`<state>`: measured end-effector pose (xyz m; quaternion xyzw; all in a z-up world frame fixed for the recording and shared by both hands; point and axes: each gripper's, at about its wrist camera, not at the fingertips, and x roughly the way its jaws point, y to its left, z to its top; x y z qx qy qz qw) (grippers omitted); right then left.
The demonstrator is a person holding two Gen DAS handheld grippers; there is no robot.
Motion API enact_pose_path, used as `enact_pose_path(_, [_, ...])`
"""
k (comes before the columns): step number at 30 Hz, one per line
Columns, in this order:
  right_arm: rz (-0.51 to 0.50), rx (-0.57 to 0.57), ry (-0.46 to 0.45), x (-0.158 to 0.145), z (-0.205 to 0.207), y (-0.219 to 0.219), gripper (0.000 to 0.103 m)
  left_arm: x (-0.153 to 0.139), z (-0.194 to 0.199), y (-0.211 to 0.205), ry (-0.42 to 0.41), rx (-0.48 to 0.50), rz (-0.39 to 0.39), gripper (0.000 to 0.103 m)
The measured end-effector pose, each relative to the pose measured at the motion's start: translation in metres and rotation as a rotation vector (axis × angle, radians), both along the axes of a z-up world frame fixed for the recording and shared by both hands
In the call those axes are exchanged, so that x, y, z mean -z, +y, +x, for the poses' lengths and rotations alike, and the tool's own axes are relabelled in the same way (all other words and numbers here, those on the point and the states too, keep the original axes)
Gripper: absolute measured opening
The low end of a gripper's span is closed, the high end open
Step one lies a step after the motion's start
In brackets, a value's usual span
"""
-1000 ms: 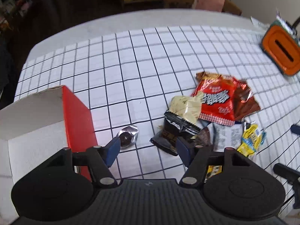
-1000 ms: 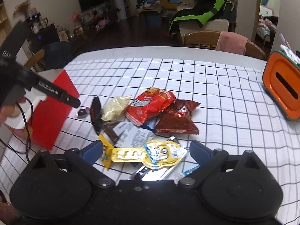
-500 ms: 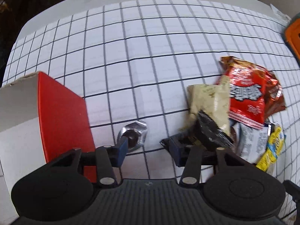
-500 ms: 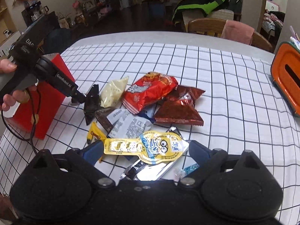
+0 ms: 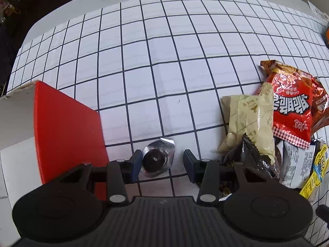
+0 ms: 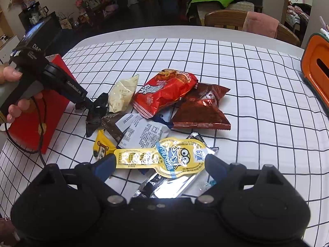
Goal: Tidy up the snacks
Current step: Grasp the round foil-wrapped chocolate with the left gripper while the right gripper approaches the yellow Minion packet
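A small round chocolate in silver foil (image 5: pixel 157 160) lies on the checked tablecloth, right beside the red box (image 5: pixel 67 131). My left gripper (image 5: pixel 162 163) points down over it with the jaws closing. The left pad is at the foil's edge and the right pad (image 5: pixel 189 164) stands clear of it. My right gripper (image 6: pixel 159 164) straddles a yellow cartoon pack (image 6: pixel 164 158) at the near end of the snack pile. Its jaws are wide and closing, with the pack lengthwise between them. The pile holds a red bag (image 6: pixel 164 92), a brown bag (image 6: pixel 201 109) and a beige pack (image 6: pixel 123 90).
An orange container (image 6: pixel 316 72) stands at the table's right edge. A person's hand (image 6: pixel 12 76) holds the left gripper in front of the red box (image 6: pixel 30 123). A black wrapper (image 5: pixel 250 154) lies just right of the left gripper. Chairs (image 6: pixel 246 20) stand behind the table.
The left gripper came down onto the foil chocolate and its jaws narrowed around it. The right gripper sank a little over the yellow pack, its jaws slightly narrower.
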<state>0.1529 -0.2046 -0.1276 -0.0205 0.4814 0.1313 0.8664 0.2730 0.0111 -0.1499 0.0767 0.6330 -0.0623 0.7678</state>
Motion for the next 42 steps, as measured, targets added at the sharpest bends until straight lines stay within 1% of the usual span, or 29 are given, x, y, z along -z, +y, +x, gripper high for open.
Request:
enact_pose_path(1, [0.0, 0.004, 0.001, 0.001, 0.0, 0.0, 0.092, 0.006, 0.0, -0.002, -0.004, -0.001, 0.003, 0.041])
enact_pose_path(3, [0.0, 0.01, 0.008, 0.003, 0.001, -0.001, 0.092, 0.01, 0.0, -0.004, -0.015, -0.009, -0.006, 0.039])
enact_pose_path(5, [-0.006, 0.012, 0.014, 0.005, 0.002, 0.0, 0.092, 0.013, -0.003, -0.003, -0.028, -0.016, -0.012, 0.03])
enact_pose_path(9, [-0.017, 0.061, 0.02, 0.007, 0.005, 0.001, 0.092, 0.013, -0.003, -0.002, -0.052, -0.03, -0.023, 0.03])
enact_pose_path(12, [-0.011, 0.16, 0.032, 0.007, 0.013, -0.006, 0.092, 0.011, -0.005, 0.0, -0.067, -0.045, -0.031, 0.029])
enact_pose_path(15, [0.021, 0.3, 0.071, 0.008, 0.024, -0.021, 0.091, 0.01, -0.007, 0.002, -0.073, -0.064, -0.053, 0.029])
enact_pose_path(17, [0.066, 0.393, 0.107, 0.008, 0.03, -0.032, 0.088, 0.008, -0.011, 0.007, -0.074, -0.079, -0.073, 0.029])
enact_pose_path(20, [0.169, 0.529, 0.178, 0.01, 0.036, -0.047, 0.084, 0.003, -0.017, 0.017, -0.078, -0.093, -0.091, 0.029])
enact_pose_path(23, [0.237, 0.609, 0.241, 0.013, 0.036, -0.051, 0.081, -0.002, -0.024, 0.018, -0.084, -0.099, -0.108, 0.029])
enact_pose_path(25, [0.248, 0.642, 0.264, 0.016, 0.038, -0.05, 0.081, -0.005, -0.029, 0.022, -0.086, -0.104, -0.117, 0.029])
enact_pose_path(27, [0.236, 0.696, 0.296, 0.02, 0.044, -0.048, 0.08, -0.006, -0.031, 0.023, -0.094, -0.101, -0.122, 0.029])
enact_pose_path(29, [0.271, 0.737, 0.315, 0.023, 0.046, -0.049, 0.074, -0.009, -0.035, 0.022, -0.098, -0.103, -0.128, 0.027])
enact_pose_path(31, [0.267, 0.757, 0.328, 0.024, 0.05, -0.046, 0.069, -0.009, -0.036, 0.022, -0.1, -0.109, -0.133, 0.027])
enact_pose_path(32, [0.252, 0.754, 0.333, 0.026, 0.052, -0.043, 0.068, -0.012, -0.039, 0.021, -0.105, -0.107, -0.133, 0.027])
enact_pose_path(35, [0.204, 0.741, 0.333, 0.026, 0.05, -0.037, 0.064, -0.017, -0.044, 0.02, -0.111, -0.102, -0.136, 0.027])
enact_pose_path(39, [0.182, 0.709, 0.325, 0.027, 0.051, -0.029, 0.06, -0.018, -0.05, 0.021, -0.118, -0.095, -0.127, 0.026])
enact_pose_path(40, [0.175, 0.701, 0.315, 0.026, 0.051, -0.028, 0.056, -0.018, -0.048, 0.017, -0.12, -0.094, -0.127, 0.026])
enact_pose_path(41, [0.17, 0.698, 0.307, 0.025, 0.05, -0.028, 0.044, -0.018, -0.049, 0.017, -0.12, -0.096, -0.128, 0.026])
enact_pose_path(42, [0.181, 0.696, 0.307, 0.024, 0.048, -0.03, 0.043, -0.018, -0.05, 0.018, -0.12, -0.096, -0.13, 0.026])
